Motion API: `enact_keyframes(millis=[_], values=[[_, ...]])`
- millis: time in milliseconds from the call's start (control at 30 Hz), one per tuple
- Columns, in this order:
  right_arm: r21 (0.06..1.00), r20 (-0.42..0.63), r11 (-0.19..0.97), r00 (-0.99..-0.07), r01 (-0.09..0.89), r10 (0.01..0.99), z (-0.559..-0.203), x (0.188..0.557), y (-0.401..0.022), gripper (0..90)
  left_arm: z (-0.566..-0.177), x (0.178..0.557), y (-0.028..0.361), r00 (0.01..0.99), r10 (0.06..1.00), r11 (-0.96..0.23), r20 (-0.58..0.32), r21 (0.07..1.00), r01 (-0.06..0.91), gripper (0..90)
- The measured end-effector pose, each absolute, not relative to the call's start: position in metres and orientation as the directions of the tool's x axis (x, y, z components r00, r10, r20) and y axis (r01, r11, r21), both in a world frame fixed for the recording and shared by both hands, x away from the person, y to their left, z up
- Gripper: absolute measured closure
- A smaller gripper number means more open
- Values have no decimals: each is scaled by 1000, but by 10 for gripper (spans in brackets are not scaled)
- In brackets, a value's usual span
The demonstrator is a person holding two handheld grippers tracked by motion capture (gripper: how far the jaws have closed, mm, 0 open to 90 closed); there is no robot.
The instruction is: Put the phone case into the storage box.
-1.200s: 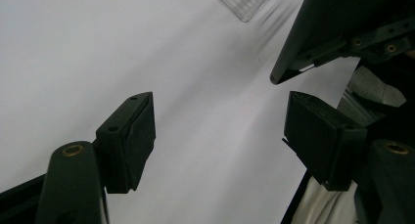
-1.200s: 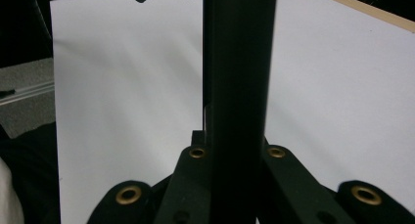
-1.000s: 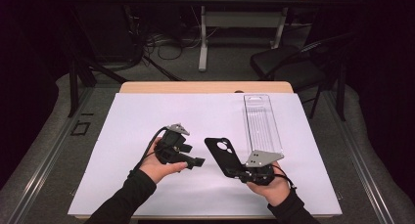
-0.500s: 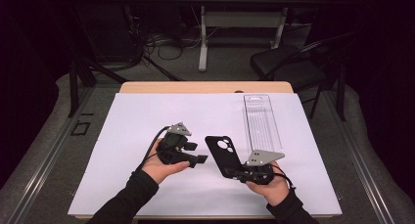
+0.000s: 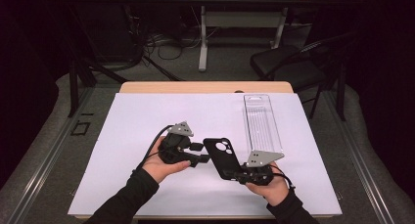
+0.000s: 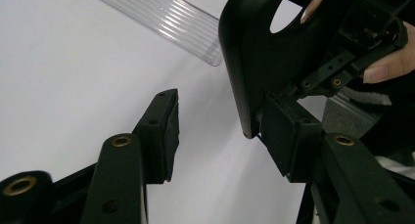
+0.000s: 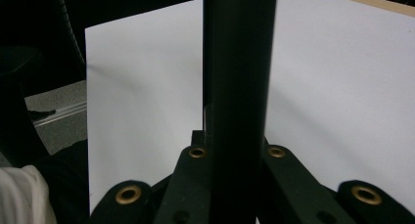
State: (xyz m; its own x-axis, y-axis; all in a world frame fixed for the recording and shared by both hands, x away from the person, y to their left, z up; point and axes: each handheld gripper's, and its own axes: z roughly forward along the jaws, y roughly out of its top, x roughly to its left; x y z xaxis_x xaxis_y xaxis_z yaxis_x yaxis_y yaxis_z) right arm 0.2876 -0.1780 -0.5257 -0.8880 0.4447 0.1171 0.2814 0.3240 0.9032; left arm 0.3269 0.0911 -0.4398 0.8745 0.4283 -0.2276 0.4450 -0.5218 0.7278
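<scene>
Above the white tabletop [image 5: 122,136], the right tongs [image 5: 243,174] pinch a black phone case [image 5: 221,157] at its lower end, while the left tongs [image 5: 201,153], closing but still spread, straddle its edge.

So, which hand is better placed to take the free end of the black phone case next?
Left. The left gripper sits beside the phone case, its jaws closing around the edge without clamping it. The right gripper is shut on the other end.
</scene>
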Motion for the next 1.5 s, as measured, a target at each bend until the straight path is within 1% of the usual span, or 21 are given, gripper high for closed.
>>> enact_keyframes(millis=[167, 233, 300, 367, 433, 567, 733, 933, 1500], values=[[905, 110, 329, -894, 271, 435, -526, 288, -178, 886, -441, 328, 92, 892, 396, -526, -218, 743, 414, 503], [904, 105, 334, -895, 267, 433, -526, 288, -178, 887, -441, 329, 93, 899, 376, -523, -226, 749, 407, 535], [905, 102, 334, -897, 263, 430, -527, 288, -178, 887, -442, 331, 93, 898, 355, -508, -260, 753, 419, 551], [906, 99, 335, -899, 259, 426, -527, 288, -178, 886, -443, 331, 93, 903, 344, -500, -257, 764, 408, 566], [905, 99, 337, -900, 258, 425, -527, 288, -178, 887, -444, 333, 93, 905, 320, -483, -280, 773, 410, 565], [906, 98, 337, -902, 255, 420, -527, 288, -178, 887, -445, 334, 92, 913, 302, -476, -273, 787, 393, 565], [908, 96, 337, -905, 251, 415, -528, 288, -177, 886, -445, 334, 91, 921, 289, -473, -263, 797, 376, 582], [909, 95, 336, -908, 246, 409, -528, 288, -177, 886, -445, 334, 88, 923, 276, -473, -268, 798, 374, 624], [910, 98, 335, -914, 242, 393, -528, 287, -176, 886, -445, 334, 81, 933, 249, -482, -260, 802, 352, 665]])
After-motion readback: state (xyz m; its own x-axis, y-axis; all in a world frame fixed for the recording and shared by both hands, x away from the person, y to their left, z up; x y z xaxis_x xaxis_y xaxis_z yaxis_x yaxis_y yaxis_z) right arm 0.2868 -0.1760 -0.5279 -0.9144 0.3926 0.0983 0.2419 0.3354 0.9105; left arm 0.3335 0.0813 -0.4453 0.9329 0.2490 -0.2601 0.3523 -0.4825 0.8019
